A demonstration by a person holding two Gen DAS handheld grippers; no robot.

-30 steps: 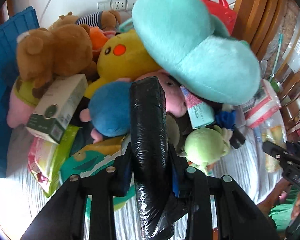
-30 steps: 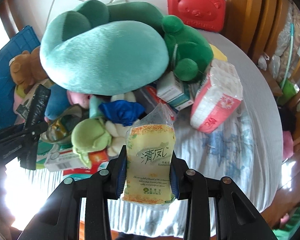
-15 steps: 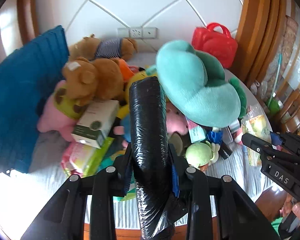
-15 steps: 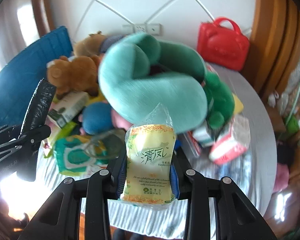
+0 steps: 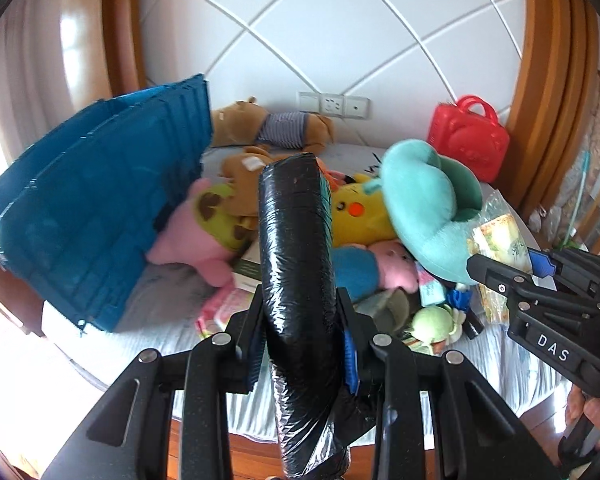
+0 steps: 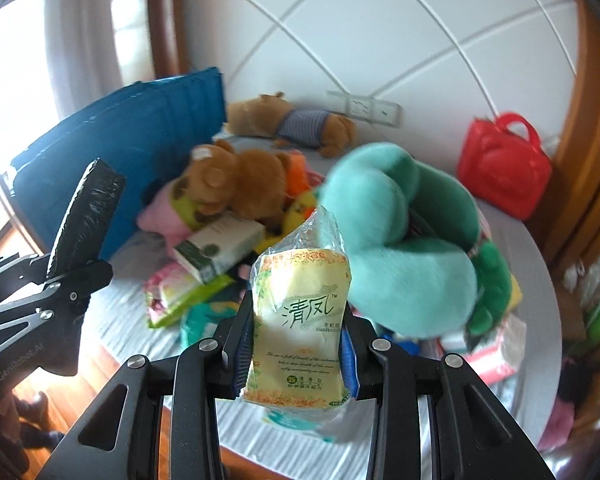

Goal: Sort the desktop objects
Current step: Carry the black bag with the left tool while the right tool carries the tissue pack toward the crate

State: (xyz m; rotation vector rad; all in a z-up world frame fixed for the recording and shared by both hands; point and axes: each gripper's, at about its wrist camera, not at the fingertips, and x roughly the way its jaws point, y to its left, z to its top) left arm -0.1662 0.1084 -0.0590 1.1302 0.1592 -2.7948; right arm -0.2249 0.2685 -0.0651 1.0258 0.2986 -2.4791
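The left gripper (image 5: 300,340) is closed on a black plastic-wrapped roll (image 5: 296,264), which stands up between its fingers, above the near edge of the table (image 5: 152,320). The right gripper (image 6: 298,344) is closed on a yellow tissue pack (image 6: 300,320), also held in the air over the near edge. On the table lies a heap of soft toys: a big teal plush (image 6: 400,248), a brown bear (image 6: 236,184), a yellow plush (image 5: 360,216) and a pink plush (image 5: 192,236), with a white and green box (image 6: 220,248) leaning among them. A blue crate (image 5: 92,216) stands at the left side, touching the pink plush; a red case (image 6: 504,164) stands at the far right, near the wall. Bare striped cloth is seen only along the near edge and at the right side. The left view shows the yellow plush face and a small green plush (image 5: 434,320), which the right view hides behind the pack. The right view shows the box fully.
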